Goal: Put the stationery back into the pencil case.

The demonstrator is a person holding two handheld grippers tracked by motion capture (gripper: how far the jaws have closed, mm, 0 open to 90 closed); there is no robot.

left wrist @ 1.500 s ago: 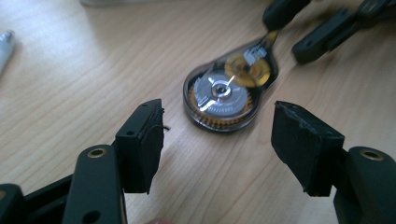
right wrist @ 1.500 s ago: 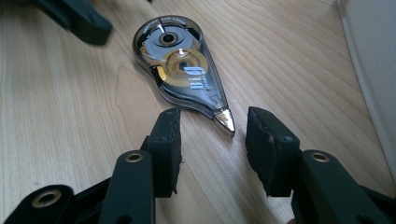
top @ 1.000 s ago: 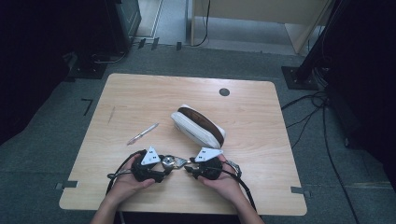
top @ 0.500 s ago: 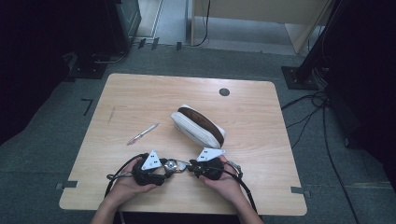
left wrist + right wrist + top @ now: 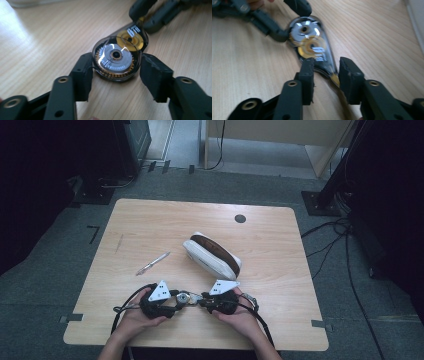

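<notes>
Right at the near edge of the wooden table [image 5: 150, 225], a little left of centre, lies a correction tape dispenser [image 5: 183, 298], a clear smoky shell with a silver geared wheel and a smaller yellow spool inside; it rests flat on the wood between the two grippers. From the left, the left gripper [image 5: 176, 299] straddles its round end; in the left gripper view the dispenser [image 5: 117, 58] sits between the black pads, the left pad touching the shell and the right pad just beside it, so whether it is truly clamped I cannot tell. From the right, the right gripper [image 5: 200, 298] comes to the narrow end; in the right gripper view the tapered tip of the dispenser [image 5: 312, 47] runs between its jaws, which stand close on either side, the left one against the shell, though a firm grip cannot be confirmed. Each tool is held in a hand, the left hand [image 5: 136, 319] and the right hand [image 5: 240, 316], with black cables trailing back. Farther off, near the table's middle, lies a white pencil case [image 5: 212, 256] with a brown open top, set aslant; to its left, well apart, a pen [image 5: 152, 263] rests on the wood; a small dark grommet [image 5: 240, 218] sits near the far edge.
</notes>
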